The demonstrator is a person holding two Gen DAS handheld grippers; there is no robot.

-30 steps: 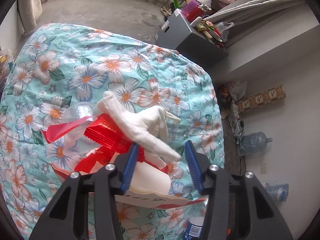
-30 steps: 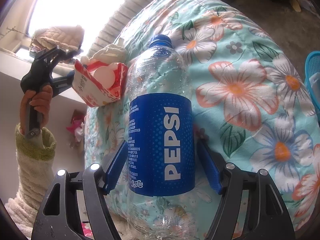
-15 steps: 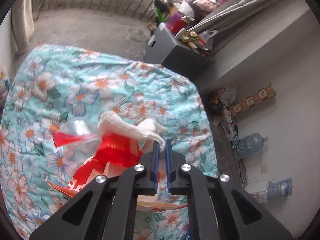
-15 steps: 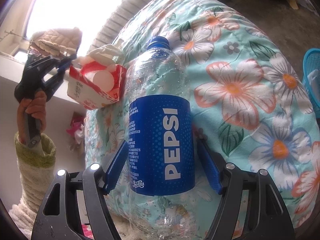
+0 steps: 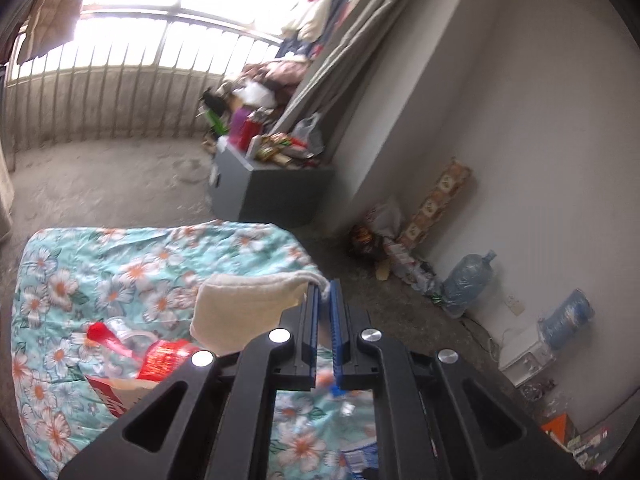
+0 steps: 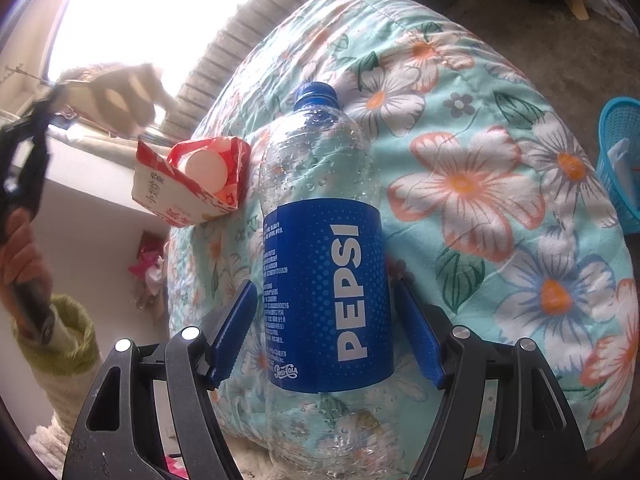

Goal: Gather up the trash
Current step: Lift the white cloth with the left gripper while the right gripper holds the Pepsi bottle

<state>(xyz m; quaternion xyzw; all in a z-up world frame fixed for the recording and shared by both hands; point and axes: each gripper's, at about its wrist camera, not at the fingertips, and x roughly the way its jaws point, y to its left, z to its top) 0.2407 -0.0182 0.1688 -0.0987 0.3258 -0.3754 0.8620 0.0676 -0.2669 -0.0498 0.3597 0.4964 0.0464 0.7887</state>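
My left gripper (image 5: 325, 286) is shut on the corner of a white cloth (image 5: 244, 308), which hangs off its tips above the floral quilt (image 5: 100, 272). Below it lies a red and white paper box (image 5: 132, 364) with wrappers and a clear cup in it. In the right wrist view the same box (image 6: 188, 196) lies beside a large empty Pepsi bottle (image 6: 324, 280) on the quilt. My right gripper (image 6: 324, 287) is open and straddles the bottle's blue label, with a small gap at each pad. The lifted cloth (image 6: 116, 96) shows blurred at the upper left.
A blue plastic basket (image 6: 620, 168) stands at the quilt's right edge. A grey box (image 5: 272, 192) piled with clutter sits beyond the quilt, and a water jug (image 5: 468, 284) and litter lie along the wall. A person's sleeved hand (image 6: 56, 328) holds the left gripper.
The left gripper closed on the white cloth and lifted it up off the paper box, rolling as it rose. The right gripper and the bottle have not moved.
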